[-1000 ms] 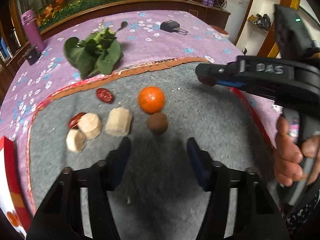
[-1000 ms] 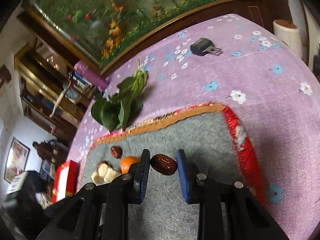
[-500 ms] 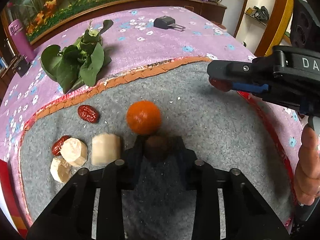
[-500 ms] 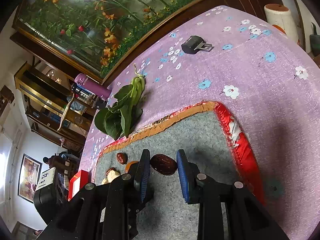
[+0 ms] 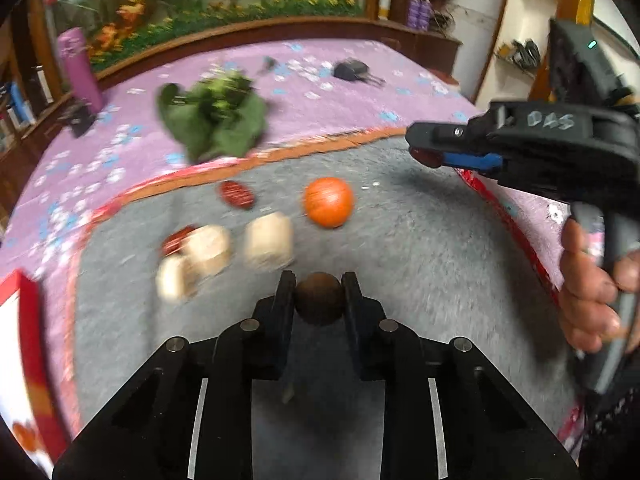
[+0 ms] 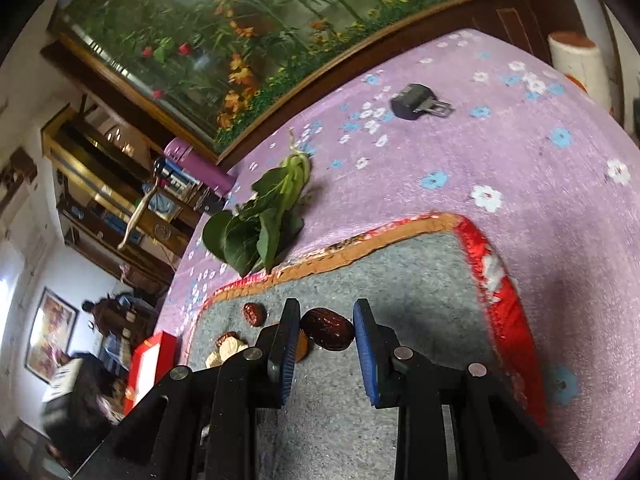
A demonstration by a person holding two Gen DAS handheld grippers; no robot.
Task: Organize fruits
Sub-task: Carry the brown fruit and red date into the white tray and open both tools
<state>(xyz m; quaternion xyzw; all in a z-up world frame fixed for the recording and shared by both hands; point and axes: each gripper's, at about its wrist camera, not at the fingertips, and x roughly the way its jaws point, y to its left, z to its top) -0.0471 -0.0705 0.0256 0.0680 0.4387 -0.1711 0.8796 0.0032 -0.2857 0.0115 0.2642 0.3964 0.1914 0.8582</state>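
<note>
Left claw [image 5: 319, 298] has just been closing, and its jaws are now pinched tight on a small round brown fruit [image 5: 319, 304], which sits right btwn the tips. Just ahead of it on the grey mat [image 5: 420, 264] is an orange [image 5: 329, 201]. Ahead and to the left of the tips are pale chunks [image 5: 267, 242], a bit blurry, w/ a red date [image 5: 237, 194] further out beyond them. A second reddish date [image 5: 179, 239] is tucked against the leftmost chunks. Leafy greens [image 5: 214, 120] lie way past the mat edge on the purple flowery cloth [image 5: 348, 96].

Right claw [image 6: 327, 328] is narrowed down on a dark wrinkly date [image 6: 327, 329], both blue pads against it afaict. Seen from the left cam, it hangs above the mat's far right part, held by a hand [image 5: 592, 296]. A black clip thing [image 6: 418, 102] is far ahead on the cloth.
</note>
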